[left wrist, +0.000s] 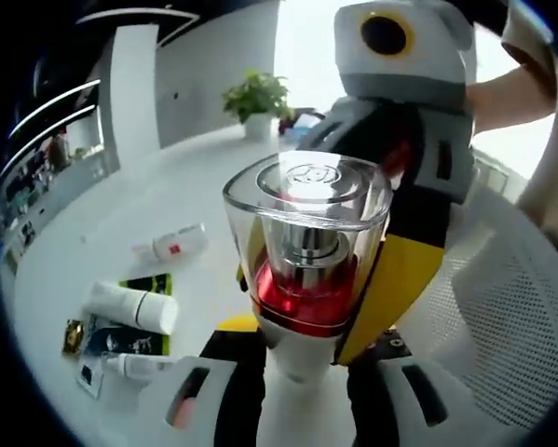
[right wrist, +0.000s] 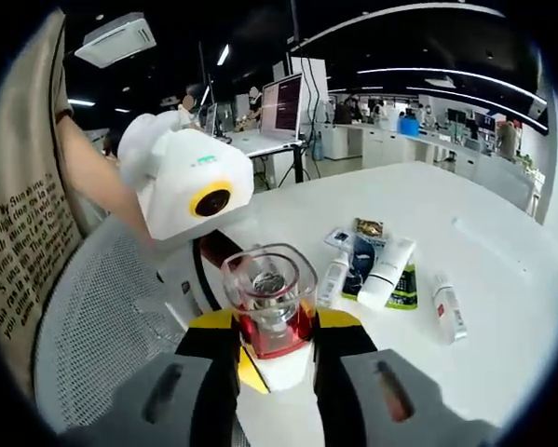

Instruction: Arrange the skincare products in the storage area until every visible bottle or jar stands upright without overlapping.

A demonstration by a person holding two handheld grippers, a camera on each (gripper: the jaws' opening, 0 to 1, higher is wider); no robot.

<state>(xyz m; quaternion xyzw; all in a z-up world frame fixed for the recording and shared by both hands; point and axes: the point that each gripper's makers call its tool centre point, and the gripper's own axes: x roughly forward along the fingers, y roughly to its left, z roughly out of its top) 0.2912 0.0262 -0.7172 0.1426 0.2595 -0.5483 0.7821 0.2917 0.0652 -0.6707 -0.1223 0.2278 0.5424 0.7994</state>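
White table (right wrist: 502, 279), both grippers (left wrist: 302, 368) (right wrist: 274, 349) gripping clear-capped bottle (left wrist: 306, 247).

Potted plant (left wrist: 257, 101) at far edge of white surface (left wrist: 102, 233). White mesh chair (right wrist: 102, 317) beside surface. Monitor (right wrist: 282, 104) on desk behind, ceiling unit (right wrist: 115, 39) overhead, people (right wrist: 197, 101) farther back among desks.

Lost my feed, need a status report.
Both grippers shut on red bottle, clear cap up. White tubes lying flat on table. Mesh basket beside; nothing blocking.
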